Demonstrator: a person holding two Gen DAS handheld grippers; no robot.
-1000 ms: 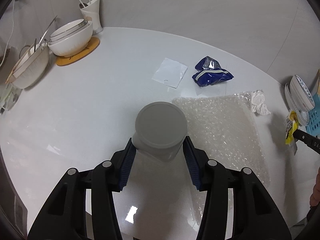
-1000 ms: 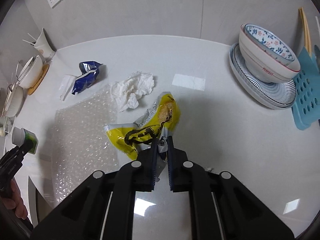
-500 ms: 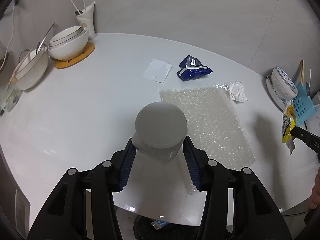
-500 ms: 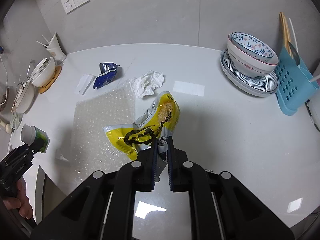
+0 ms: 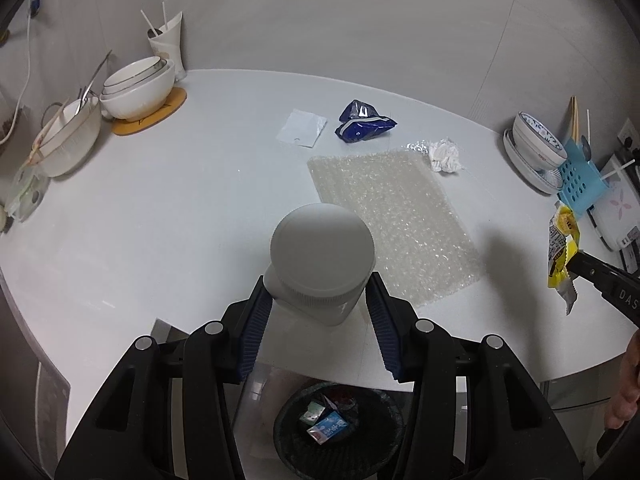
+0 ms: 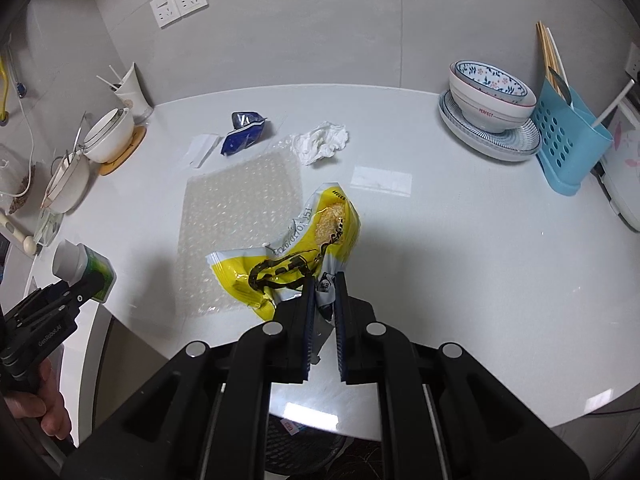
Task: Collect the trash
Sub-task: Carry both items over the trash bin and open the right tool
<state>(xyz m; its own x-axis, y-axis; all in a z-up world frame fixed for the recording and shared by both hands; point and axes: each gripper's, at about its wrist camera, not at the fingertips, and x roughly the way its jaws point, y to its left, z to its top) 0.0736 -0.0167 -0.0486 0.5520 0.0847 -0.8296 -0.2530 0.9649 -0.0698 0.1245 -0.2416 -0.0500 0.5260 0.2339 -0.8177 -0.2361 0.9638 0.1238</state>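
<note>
My left gripper [image 5: 320,296] is shut on a small jar with a white ribbed lid [image 5: 322,258], held above the table's near edge. The right wrist view shows the same jar [image 6: 80,266] with a green label, in the left gripper [image 6: 86,280]. My right gripper [image 6: 323,280] is shut on a yellow snack wrapper [image 6: 304,248] that hangs clear of the table; the wrapper [image 5: 562,256] also shows at the right edge of the left wrist view. Below the table edge stands a dark trash bin [image 5: 340,428] with several scraps in it.
On the white round table [image 5: 180,220] lie a bubble-wrap sheet [image 5: 392,216], a blue wrapper [image 5: 362,125], a crumpled tissue [image 5: 444,155] and a white paper [image 5: 302,132]. Stacked bowls [image 5: 138,86] stand at left; a patterned bowl on plates [image 6: 490,94] and a blue utensil rack [image 6: 570,146] at right.
Both grippers have pulled back from the table and risen a little with their loads. The table edge and the trash bin have come into the left wrist view.
</note>
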